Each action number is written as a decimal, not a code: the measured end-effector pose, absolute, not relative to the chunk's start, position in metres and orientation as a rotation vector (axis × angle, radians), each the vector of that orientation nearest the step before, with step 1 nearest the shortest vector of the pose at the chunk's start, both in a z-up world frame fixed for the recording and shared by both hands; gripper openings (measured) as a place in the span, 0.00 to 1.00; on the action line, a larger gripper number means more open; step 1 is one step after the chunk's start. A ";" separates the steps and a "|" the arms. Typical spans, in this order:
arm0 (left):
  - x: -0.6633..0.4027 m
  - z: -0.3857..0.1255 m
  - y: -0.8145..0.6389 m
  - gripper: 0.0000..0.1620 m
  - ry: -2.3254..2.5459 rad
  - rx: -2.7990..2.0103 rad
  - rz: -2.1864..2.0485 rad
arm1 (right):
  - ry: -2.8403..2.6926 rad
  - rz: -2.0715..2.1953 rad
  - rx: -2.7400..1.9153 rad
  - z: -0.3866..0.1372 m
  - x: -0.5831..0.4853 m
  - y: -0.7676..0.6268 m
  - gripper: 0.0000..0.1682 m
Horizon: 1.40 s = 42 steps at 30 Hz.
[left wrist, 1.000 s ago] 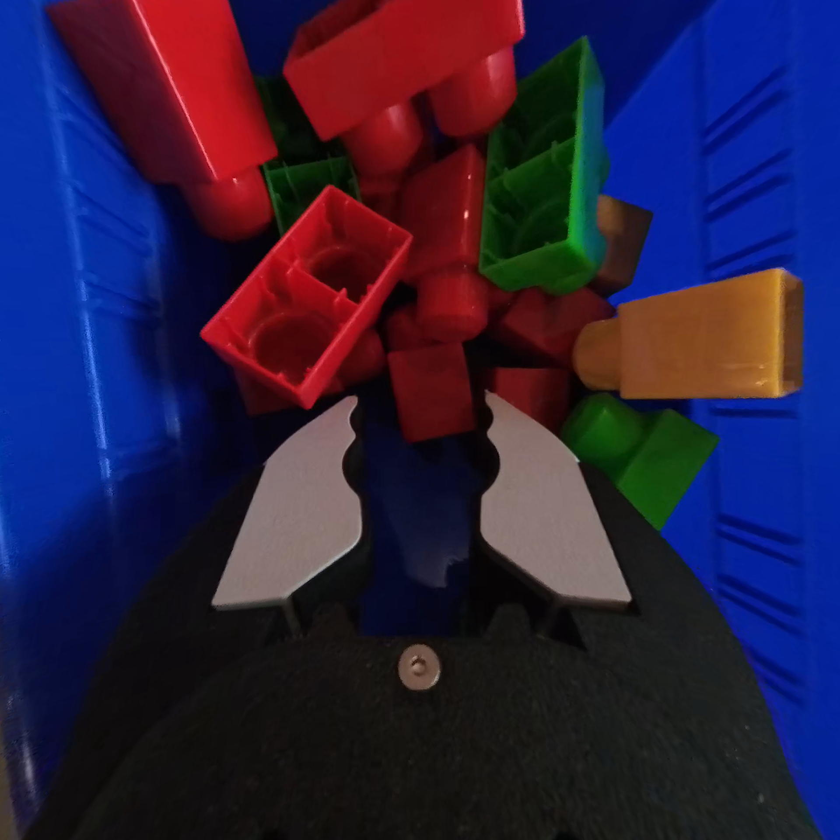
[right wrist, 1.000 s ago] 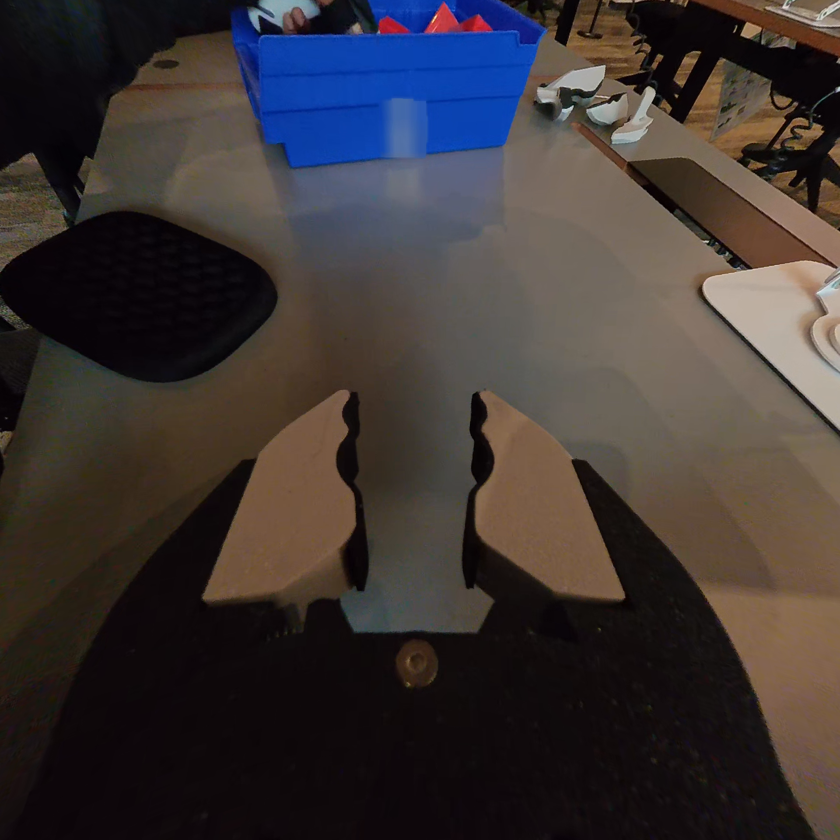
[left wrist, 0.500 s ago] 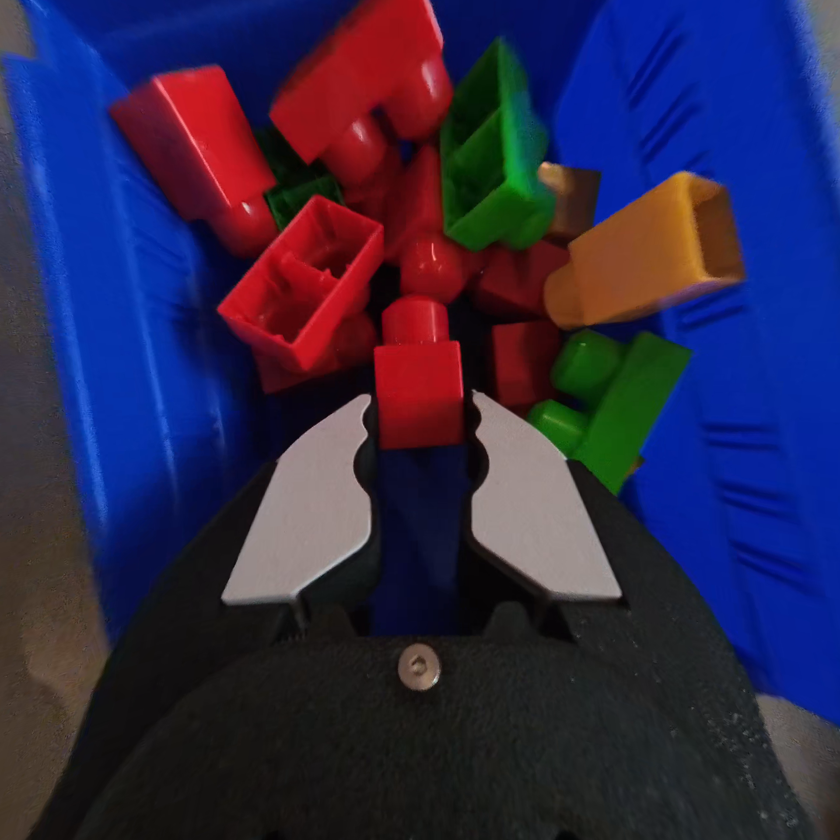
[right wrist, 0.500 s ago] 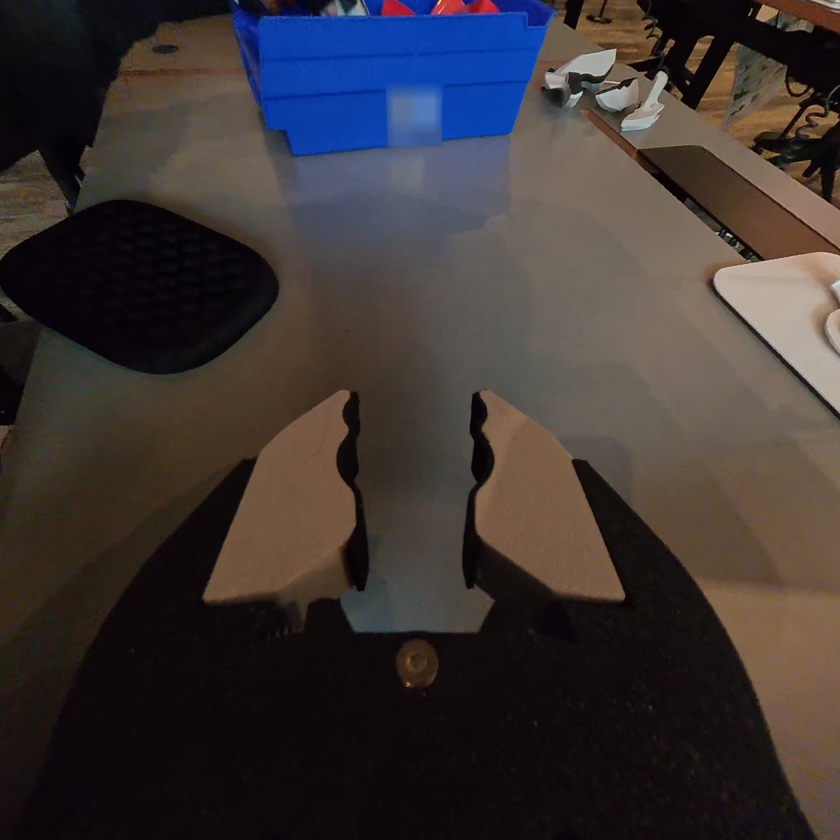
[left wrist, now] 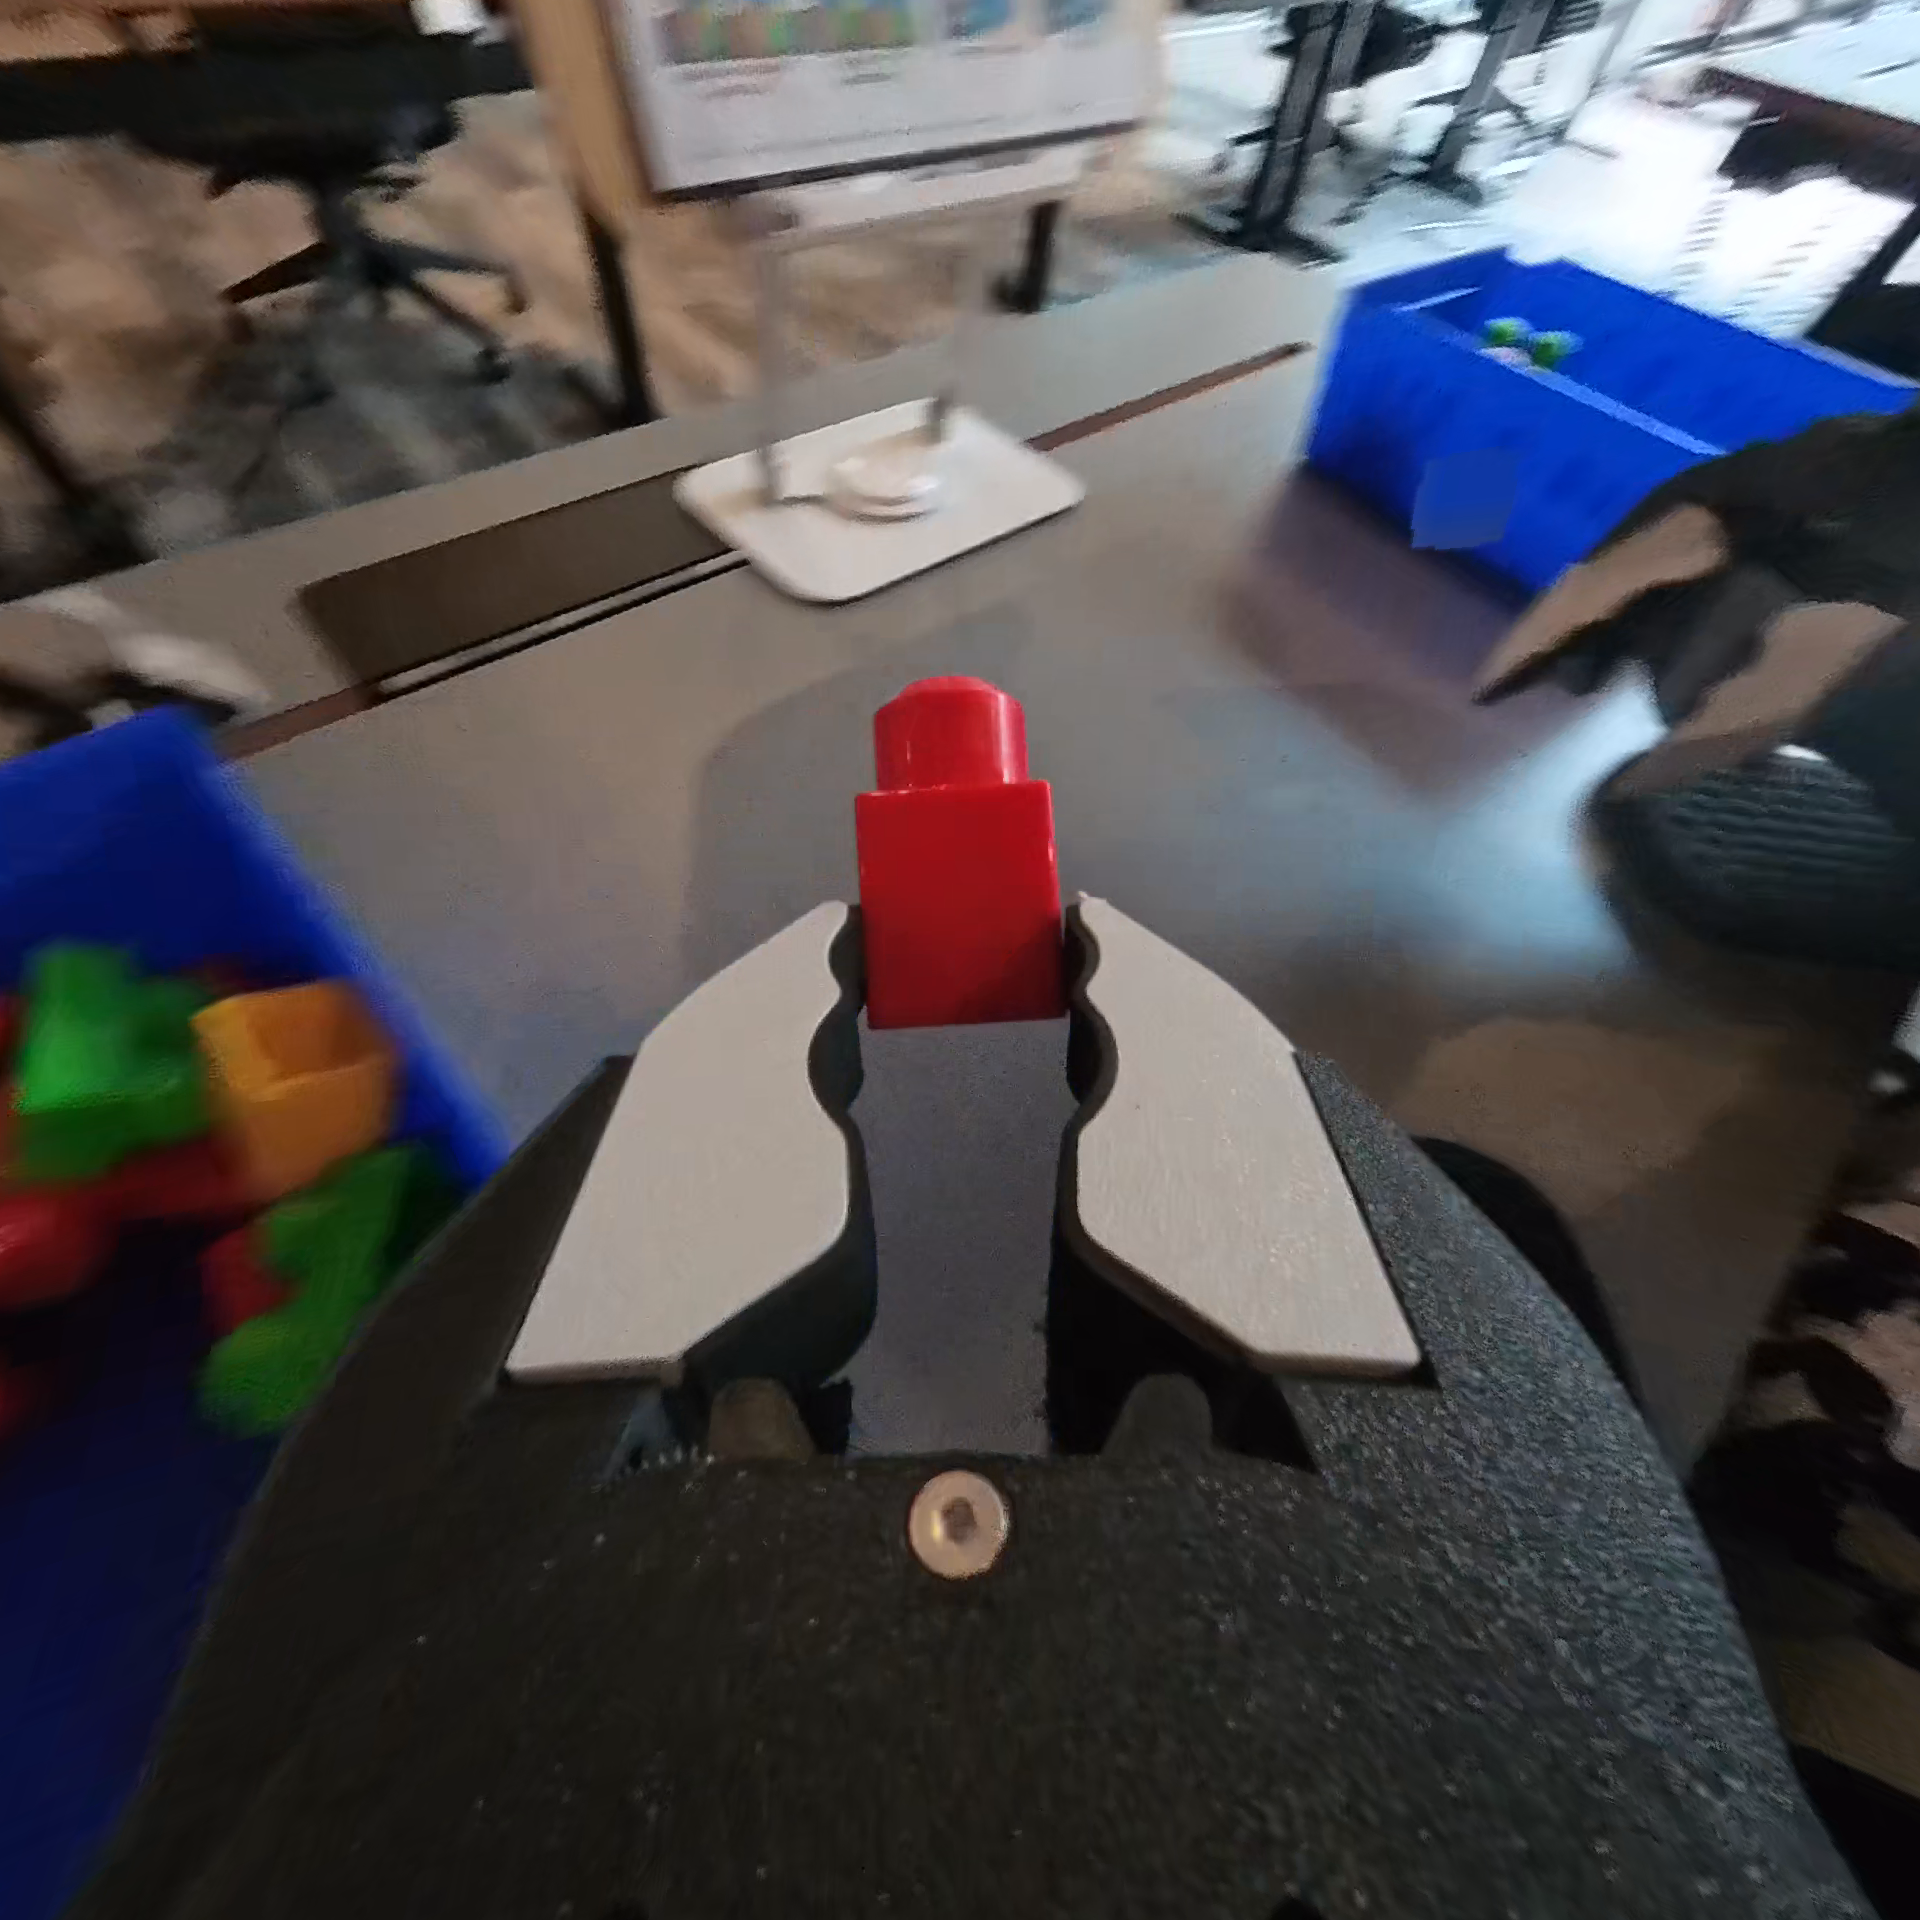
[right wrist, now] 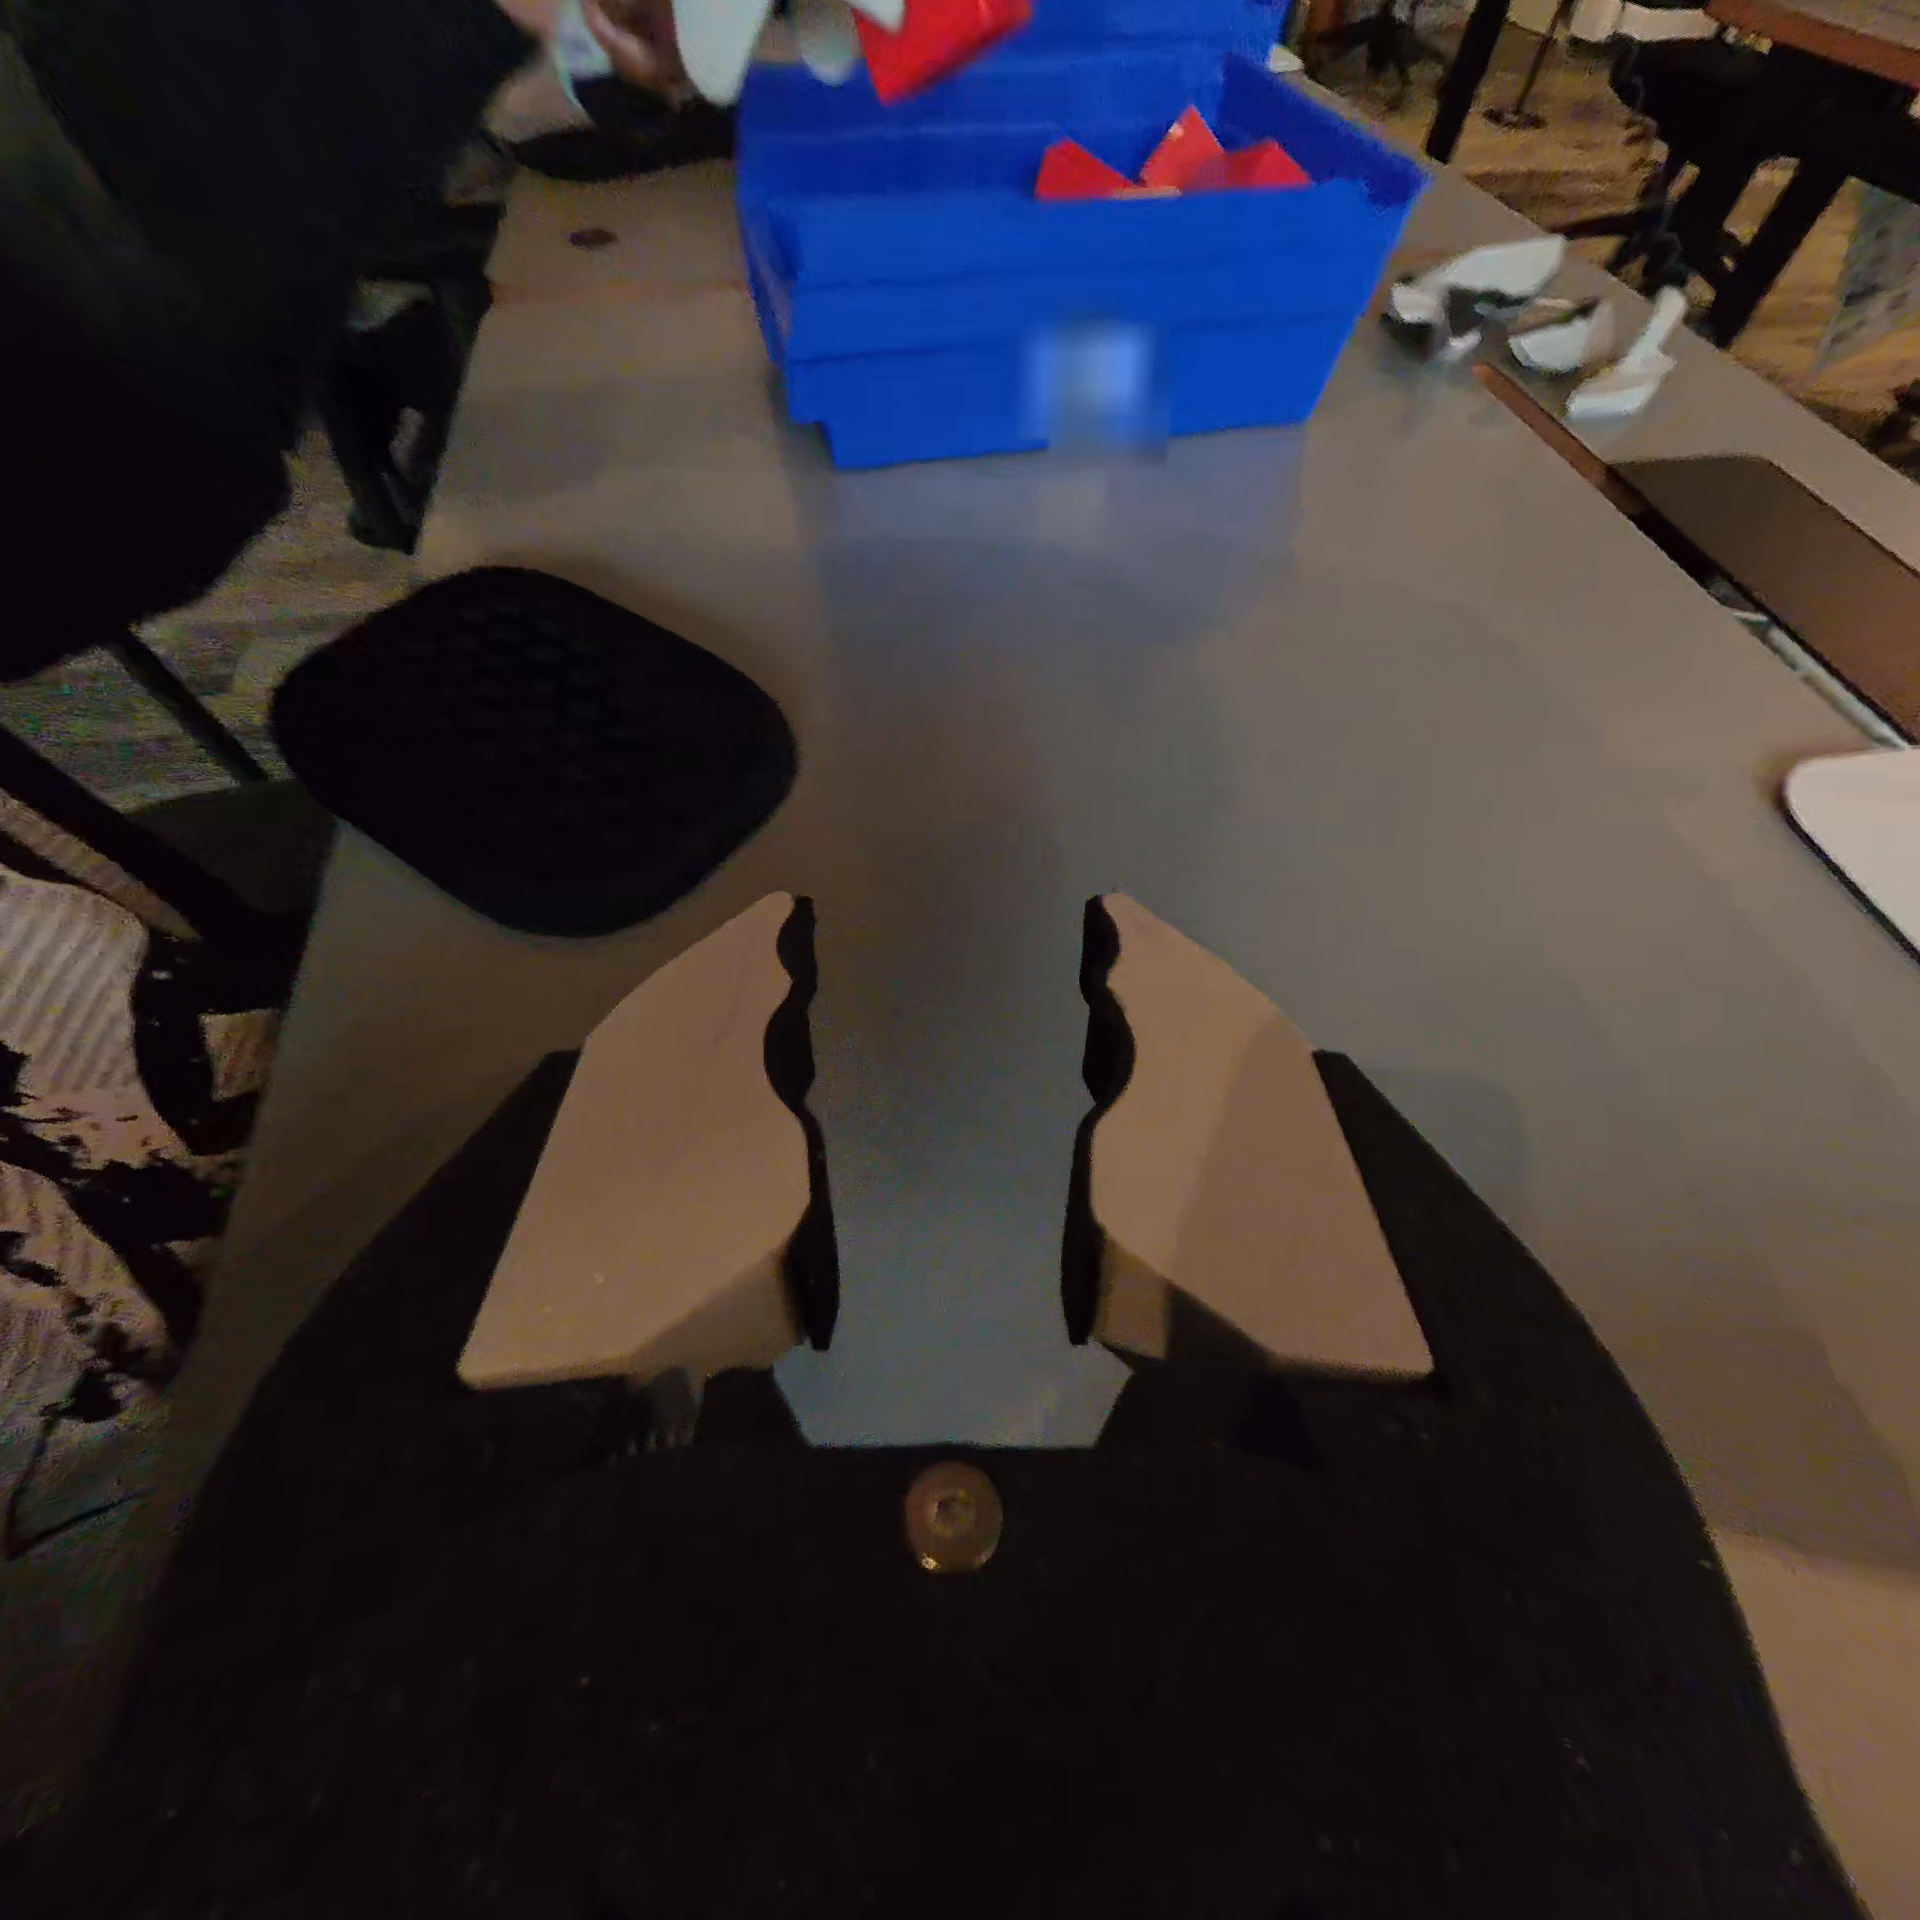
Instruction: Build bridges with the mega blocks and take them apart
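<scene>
Left gripper [left wrist: 961, 951]: it is closed on a small red plastic block with one round stud [left wrist: 958, 894]. The block is pinched by its two sides at the fingertips [left wrist: 821, 966], and its stud points away from the camera.
Red block: it is held up in the air above the smooth grey table [left wrist: 623, 821].
Right gripper [right wrist: 945, 925]: it is empty. Its jaws are held apart, with bare table seen between them.
Near blue plastic bin [left wrist: 135, 831]: it is seen at the left, next to the left gripper. Red, green and orange blocks [left wrist: 187, 1153] are piled inside it.
Far blue plastic bin [left wrist: 1538, 436]: it is seen at the far right on the table, well apart from the held block.
Black mesh pad [right wrist: 530, 748]: it is found at the left edge of the table.
White flat tray [left wrist: 883, 499]: it is set far back on the table.
</scene>
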<state>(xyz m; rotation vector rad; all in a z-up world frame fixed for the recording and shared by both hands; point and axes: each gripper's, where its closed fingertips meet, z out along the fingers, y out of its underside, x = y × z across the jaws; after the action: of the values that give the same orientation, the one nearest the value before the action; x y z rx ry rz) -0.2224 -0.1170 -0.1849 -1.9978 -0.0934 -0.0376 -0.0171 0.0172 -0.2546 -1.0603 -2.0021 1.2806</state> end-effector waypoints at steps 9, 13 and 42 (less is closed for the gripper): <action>-0.070 -0.202 -0.069 0.22 0.271 -1.868 -0.393 | -2.085 1.438 -0.890 -0.200 -0.008 -0.031 0.30; -0.033 -0.211 -0.064 0.22 0.354 -1.834 -0.512 | -2.132 1.474 -0.863 -0.199 -0.013 -0.045 0.31; -0.073 -0.255 -0.105 0.45 0.197 -2.012 -0.172 | -2.689 0.405 -0.913 -0.305 -0.032 -0.001 0.21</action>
<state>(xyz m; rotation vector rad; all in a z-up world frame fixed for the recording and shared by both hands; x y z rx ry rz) -0.0726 -0.1053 -0.2546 -2.0121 0.1970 -0.1723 -0.0319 -0.0006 -0.3051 -0.9132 -2.6893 0.4045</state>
